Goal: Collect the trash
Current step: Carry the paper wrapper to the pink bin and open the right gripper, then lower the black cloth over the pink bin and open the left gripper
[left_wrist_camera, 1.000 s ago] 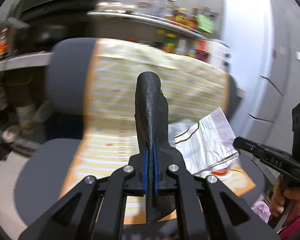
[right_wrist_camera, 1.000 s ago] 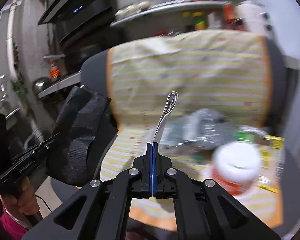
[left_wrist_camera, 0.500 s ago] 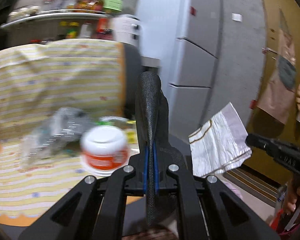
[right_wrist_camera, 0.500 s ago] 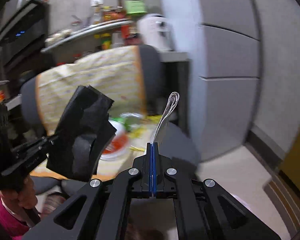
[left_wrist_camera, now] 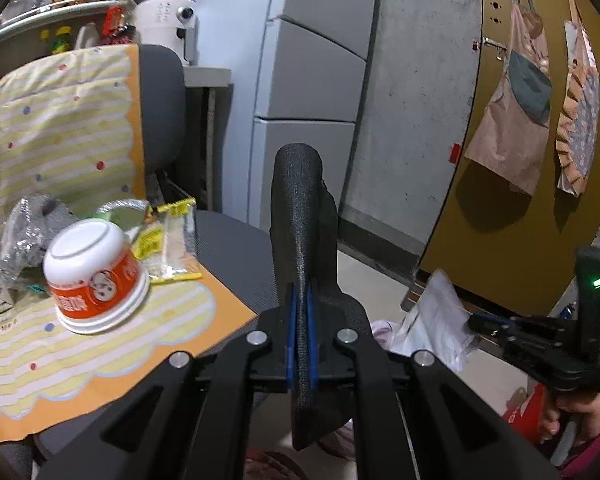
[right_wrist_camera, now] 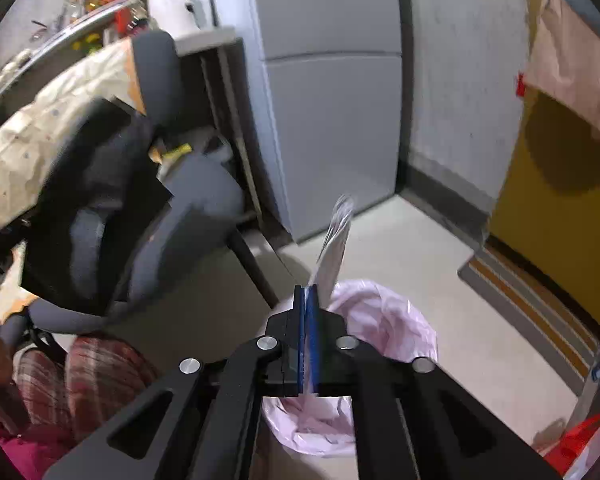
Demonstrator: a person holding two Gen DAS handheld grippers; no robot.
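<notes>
Where beige floor (right_wrist_camera: 428, 248) meets grey wall (right_wrist_camera: 460, 80), pink-lined bin (right_wrist_camera: 384, 320) stands

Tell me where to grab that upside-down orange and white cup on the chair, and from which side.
Grip the cup across its white base, which faces up and tilts toward the camera. Come from above and slightly from the open front edge of the chair seat. The wider rim rests on the striped cloth, and wrappers crowd its back and right side, so the narrower raised end looks the easiest hold.

cup (left_wrist_camera: 96, 276) on chair (left_wrist_camera: 236, 252), bin (right_wrist_camera: 380, 320) right of it
</notes>
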